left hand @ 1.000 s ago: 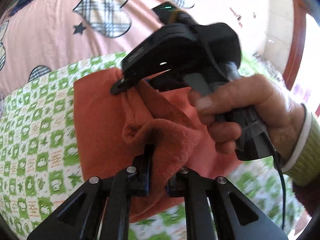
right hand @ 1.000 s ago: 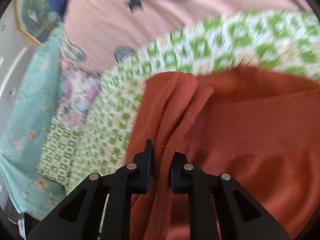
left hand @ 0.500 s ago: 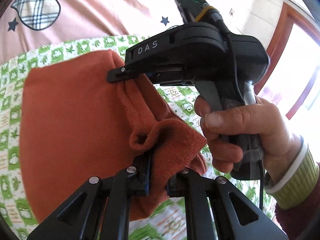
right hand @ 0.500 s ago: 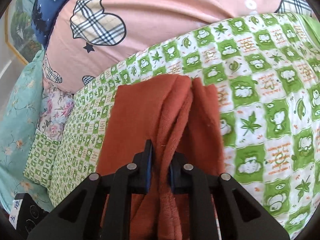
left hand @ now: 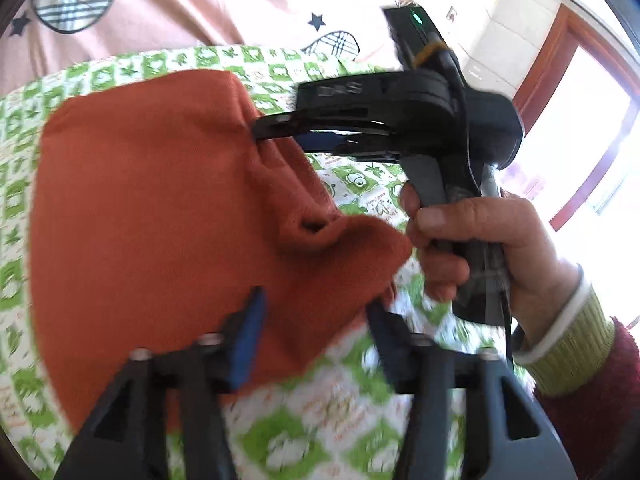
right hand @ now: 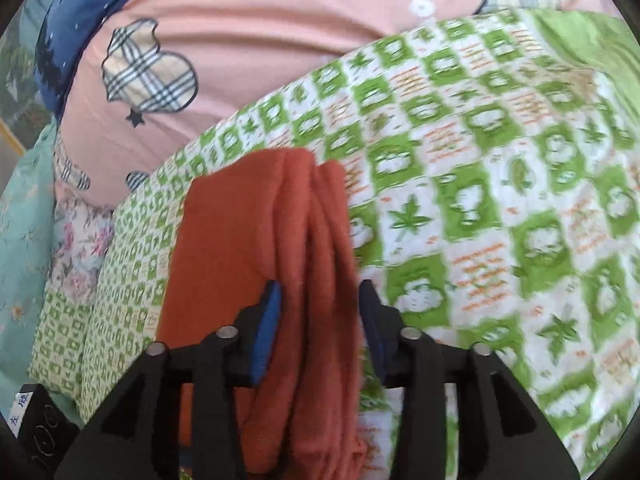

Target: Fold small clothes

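A rust-orange knit garment (left hand: 152, 208) lies folded on the green-and-white checked bedspread (left hand: 320, 416). In the left wrist view my left gripper (left hand: 314, 332) hangs over the garment's near right corner; its jaws are opening, and the cloth sits loose between the blue pads (left hand: 246, 340). My right gripper (left hand: 262, 134), held by a hand (left hand: 480, 240), reaches the garment's far right edge. In the right wrist view my right gripper (right hand: 320, 320) is opening too, with the garment's (right hand: 240, 248) layered folds between its jaws, which no longer pinch them.
A pink quilt (right hand: 280, 32) with plaid hearts rises behind the bedspread (right hand: 500, 200). A teal floral pillow (right hand: 20, 240) and a flowered cushion (right hand: 80, 248) lie at the left. A wooden window frame (left hand: 560, 60) stands at the right. A black device (right hand: 28, 420) sits bottom left.
Both grippers were shut on the garment's folded edge and have now spread their jaws. The raised edge has come down over the garment, which now lies flatter on the bedspread.
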`<action>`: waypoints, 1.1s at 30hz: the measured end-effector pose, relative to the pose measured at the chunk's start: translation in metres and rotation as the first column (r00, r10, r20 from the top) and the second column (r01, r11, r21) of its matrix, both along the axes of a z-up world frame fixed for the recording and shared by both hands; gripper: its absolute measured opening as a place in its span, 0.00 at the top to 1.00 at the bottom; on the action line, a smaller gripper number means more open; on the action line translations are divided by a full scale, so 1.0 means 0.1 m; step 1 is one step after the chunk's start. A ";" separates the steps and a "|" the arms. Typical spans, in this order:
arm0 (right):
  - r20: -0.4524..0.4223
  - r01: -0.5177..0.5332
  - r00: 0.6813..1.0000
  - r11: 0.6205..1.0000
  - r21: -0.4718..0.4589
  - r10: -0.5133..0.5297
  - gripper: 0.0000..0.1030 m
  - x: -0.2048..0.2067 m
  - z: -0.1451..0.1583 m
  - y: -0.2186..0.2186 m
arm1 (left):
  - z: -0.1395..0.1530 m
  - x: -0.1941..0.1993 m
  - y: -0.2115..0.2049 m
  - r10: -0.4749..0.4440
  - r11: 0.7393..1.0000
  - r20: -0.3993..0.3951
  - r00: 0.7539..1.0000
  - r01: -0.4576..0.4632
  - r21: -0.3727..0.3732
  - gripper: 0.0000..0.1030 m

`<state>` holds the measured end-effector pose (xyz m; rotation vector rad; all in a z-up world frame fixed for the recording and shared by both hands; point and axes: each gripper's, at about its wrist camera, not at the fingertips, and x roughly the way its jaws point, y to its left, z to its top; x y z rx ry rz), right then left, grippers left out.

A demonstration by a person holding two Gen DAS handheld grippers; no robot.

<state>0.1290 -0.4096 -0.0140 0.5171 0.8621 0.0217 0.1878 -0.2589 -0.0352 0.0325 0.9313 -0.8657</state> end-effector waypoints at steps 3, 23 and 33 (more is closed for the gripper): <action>0.032 0.037 0.999 0.998 0.056 -0.039 0.40 -0.16 0.06 -0.07 | 0.04 -0.07 0.28 0.032 0.999 -0.029 0.999 -0.032 -0.021 0.33; -0.085 -0.100 0.990 0.984 0.146 0.113 0.26 0.17 -0.35 0.10 | -0.48 1.09 1.28 0.270 0.945 -0.333 0.903 -0.315 -0.087 0.12; -0.040 -0.081 0.995 0.981 0.178 0.089 0.74 0.10 -0.18 0.41 | -0.22 1.03 1.26 0.226 0.962 -0.229 0.947 -0.255 -0.103 0.76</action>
